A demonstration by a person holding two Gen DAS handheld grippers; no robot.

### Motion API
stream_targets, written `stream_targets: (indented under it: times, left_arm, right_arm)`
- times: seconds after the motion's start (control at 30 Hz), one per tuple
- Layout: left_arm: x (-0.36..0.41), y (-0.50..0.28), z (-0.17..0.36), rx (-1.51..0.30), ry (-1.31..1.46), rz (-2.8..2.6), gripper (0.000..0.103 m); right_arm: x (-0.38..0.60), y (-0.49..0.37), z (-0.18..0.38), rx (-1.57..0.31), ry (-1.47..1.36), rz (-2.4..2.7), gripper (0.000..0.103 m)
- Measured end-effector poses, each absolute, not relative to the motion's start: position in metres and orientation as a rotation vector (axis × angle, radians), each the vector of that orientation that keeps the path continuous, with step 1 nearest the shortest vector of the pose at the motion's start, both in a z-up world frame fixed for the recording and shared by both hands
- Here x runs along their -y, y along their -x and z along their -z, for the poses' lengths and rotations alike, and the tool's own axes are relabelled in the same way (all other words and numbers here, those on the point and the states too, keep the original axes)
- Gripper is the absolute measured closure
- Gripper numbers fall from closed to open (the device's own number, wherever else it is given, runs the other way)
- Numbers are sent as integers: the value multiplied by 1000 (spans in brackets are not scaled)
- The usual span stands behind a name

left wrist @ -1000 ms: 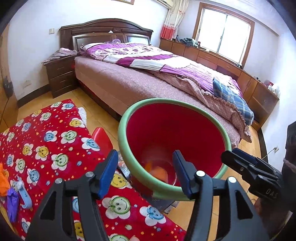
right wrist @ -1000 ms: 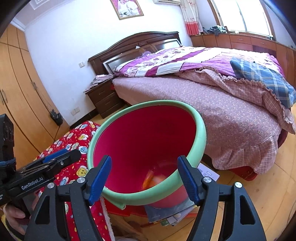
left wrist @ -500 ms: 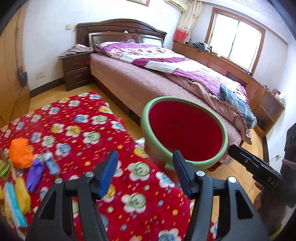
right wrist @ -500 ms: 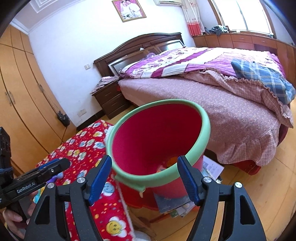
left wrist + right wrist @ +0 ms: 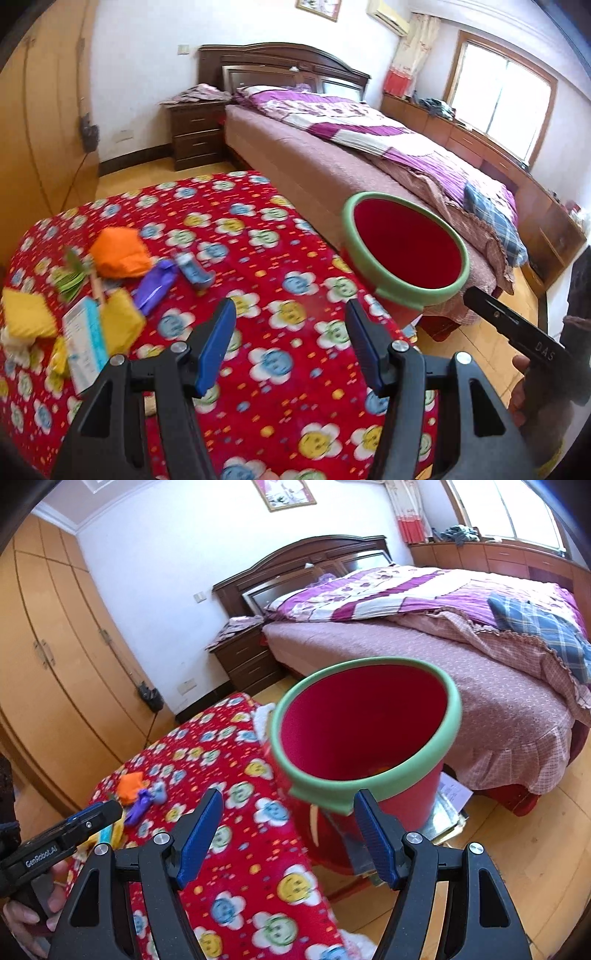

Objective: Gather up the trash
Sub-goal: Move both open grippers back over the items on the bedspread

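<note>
Trash lies on the red flower cloth point(image 5: 280, 258), and the red bin point(image 5: 369, 734) stands just beside it.

An orange bag point(image 5: 120, 253), a purple wrapper point(image 5: 155, 286), a blue wrapper point(image 5: 194, 271) and yellow packets point(image 5: 118, 325) lie together on the cloth's left side. The left gripper point(image 5: 291, 345) and right gripper point(image 5: 286, 840) both hang open, holding nothing. The bed point(image 5: 332, 155) is behind the bin.
</note>
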State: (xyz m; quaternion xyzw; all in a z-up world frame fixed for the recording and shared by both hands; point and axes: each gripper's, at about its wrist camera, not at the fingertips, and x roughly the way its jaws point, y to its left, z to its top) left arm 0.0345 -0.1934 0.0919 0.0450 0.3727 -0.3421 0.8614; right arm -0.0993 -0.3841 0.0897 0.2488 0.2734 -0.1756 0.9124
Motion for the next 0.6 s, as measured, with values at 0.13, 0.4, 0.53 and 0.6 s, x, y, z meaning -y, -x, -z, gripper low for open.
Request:
stream_targets:
  times: [0.13,0.4,0.53,0.6]
  left_arm:
    - [166,-37,-95,-782,-68,666,42]
    - [113,-41,-101,-787,-34,598,42]
    - [91,-42,-103,-778,-58,561,42]
    - [76,-45,-103,-782,-58,545,42]
  right_arm:
    - [365,96,-93,-573,-495,325,28]
    - [331,88,-97,-594,-466,269,28]
    - [315,84,-97,-606,-466,244,28]
    - [307,80,-96,-616,-467,229,28]
